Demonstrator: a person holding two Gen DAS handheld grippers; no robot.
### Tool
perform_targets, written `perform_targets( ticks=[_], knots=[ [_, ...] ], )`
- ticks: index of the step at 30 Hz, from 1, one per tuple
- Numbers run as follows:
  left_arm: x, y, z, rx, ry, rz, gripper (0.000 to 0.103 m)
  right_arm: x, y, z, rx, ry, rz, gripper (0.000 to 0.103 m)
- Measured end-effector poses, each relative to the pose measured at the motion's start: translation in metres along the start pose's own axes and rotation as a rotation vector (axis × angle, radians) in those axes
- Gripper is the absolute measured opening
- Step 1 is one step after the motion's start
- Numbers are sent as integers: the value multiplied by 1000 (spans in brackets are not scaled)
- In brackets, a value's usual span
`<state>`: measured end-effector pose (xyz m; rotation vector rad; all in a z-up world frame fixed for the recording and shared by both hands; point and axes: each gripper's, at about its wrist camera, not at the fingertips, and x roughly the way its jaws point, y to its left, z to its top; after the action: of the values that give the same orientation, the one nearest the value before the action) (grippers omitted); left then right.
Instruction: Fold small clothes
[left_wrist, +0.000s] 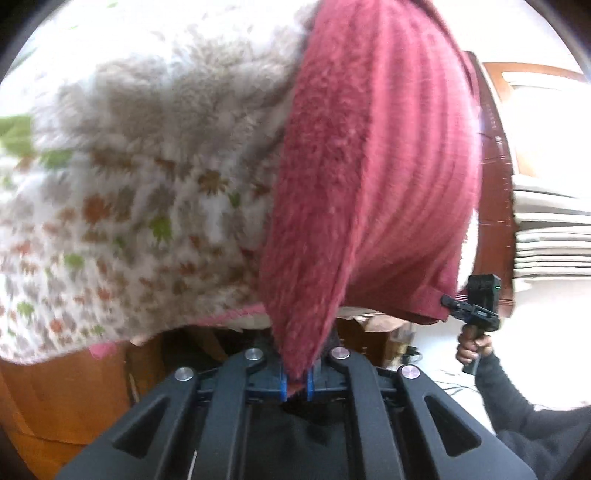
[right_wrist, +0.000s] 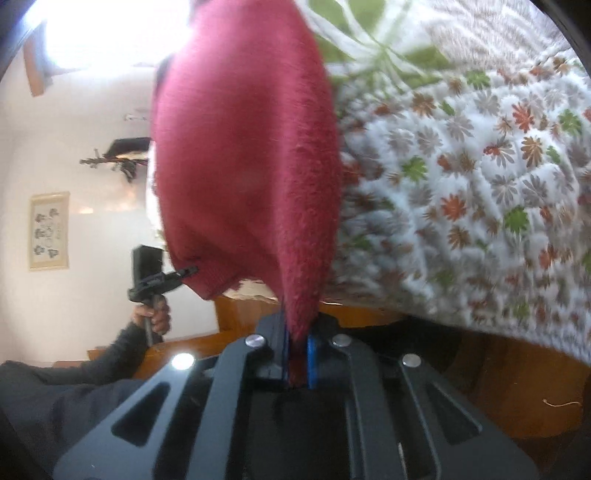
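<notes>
**Left wrist, then right wrist: two thin pinches on a hanging garment**

Left wrist view: your left gripper (left_wrist: 296, 384) is clamped on a narrow tip of the red fleece garment (left_wrist: 369, 166), which fills the centre and upper right of the frame in front of the floral bedspread (left_wrist: 129, 206). At lower right you see your right gripper (left_wrist: 448, 302) biting the hem corner. That bite looks shallow; a sharp tug could pull the hem free and drop one side.

Right wrist view: your right gripper (right_wrist: 296, 365) is closed on another pinched point of the garment (right_wrist: 243, 155), with your left gripper (right_wrist: 190, 271) at centre left nipping the far hem. Only this view shows the wall picture (right_wrist: 49, 230); only the other shows the stacked white sheets (left_wrist: 550, 236) at right. Blur suggests quick motion, which raises the slip risk.
</notes>
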<state>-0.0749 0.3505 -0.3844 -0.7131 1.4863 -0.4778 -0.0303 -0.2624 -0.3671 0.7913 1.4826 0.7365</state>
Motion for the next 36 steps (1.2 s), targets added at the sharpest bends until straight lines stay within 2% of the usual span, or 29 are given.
perform_targets(
  ticks=[3,6,11,15,18,21,24,28,32,36],
  knots=[
    [-15,-5,-11,-3,-6,-72,6,-17,15,-3,-15,-32,47,5],
    [-39,-13,-20,9,-16,-188,6,-33,34,-3,-31,-65,95,5],
    [-85,-30,-17,45,-55,-348,6,-70,62,6,-56,-140,183,5],
    [-116,-34,-7,22,-141,-494,6,-93,85,26,-79,-210,252,5],
    [-130,-35,11,-26,-239,-605,6,-109,98,53,-85,-267,302,5],
    [-136,-33,39,-89,-329,-670,6,-114,112,87,-87,-306,319,5],
    [-136,-27,76,-174,-406,-702,6,-111,119,123,-75,-326,301,5],
    [-120,-22,123,-275,-445,-697,6,-94,116,162,-40,-305,238,5],
    [-100,-17,158,-346,-445,-626,6,-70,104,200,15,-266,169,5],
    [-80,-5,180,-472,-456,-563,7,-53,87,232,101,-225,128,7]
  ],
)
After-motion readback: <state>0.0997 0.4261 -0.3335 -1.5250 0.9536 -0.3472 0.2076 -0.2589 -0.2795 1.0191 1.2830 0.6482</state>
